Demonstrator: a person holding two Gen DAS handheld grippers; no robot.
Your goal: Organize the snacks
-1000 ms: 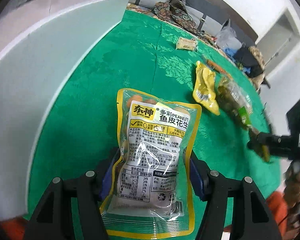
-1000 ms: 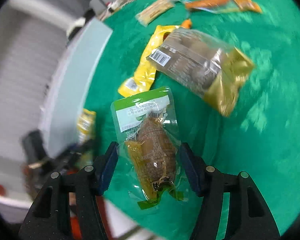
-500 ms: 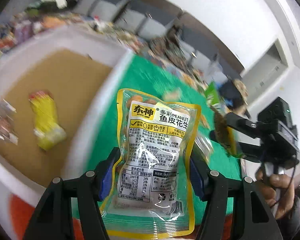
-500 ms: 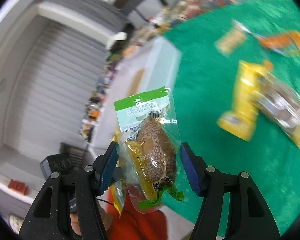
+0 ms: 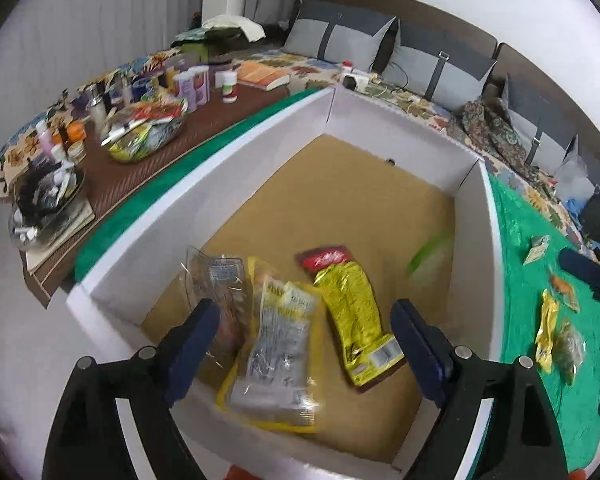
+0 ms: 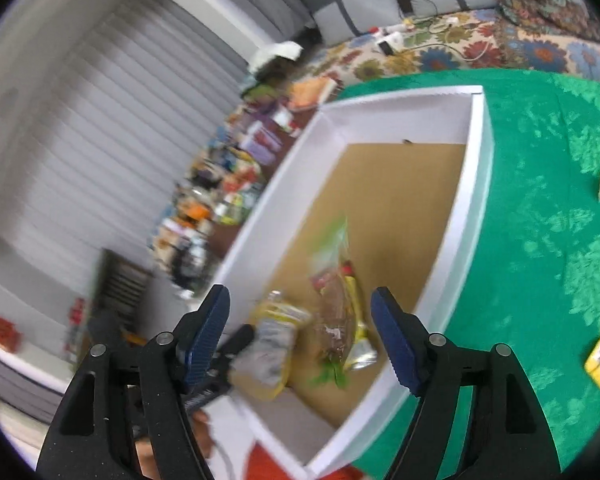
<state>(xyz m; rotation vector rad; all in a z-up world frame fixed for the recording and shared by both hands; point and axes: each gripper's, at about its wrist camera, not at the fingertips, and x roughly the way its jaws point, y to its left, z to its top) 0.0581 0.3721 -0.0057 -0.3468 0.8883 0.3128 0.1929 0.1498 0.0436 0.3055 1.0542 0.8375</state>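
Both the left gripper (image 5: 304, 334) and right gripper (image 6: 300, 336) hang spread and empty above the white box (image 5: 474, 184); snack packets lie inside, sorted off the green cloth (image 6: 540, 220).

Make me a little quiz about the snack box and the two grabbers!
1. True or false: both the left gripper and right gripper are open.
2. What colour is the cloth under the white box?
A red
B green
C blue
3. Fill in: the peanut packet lies ___ the box.

Key: 1 true. 2 B. 3 inside.
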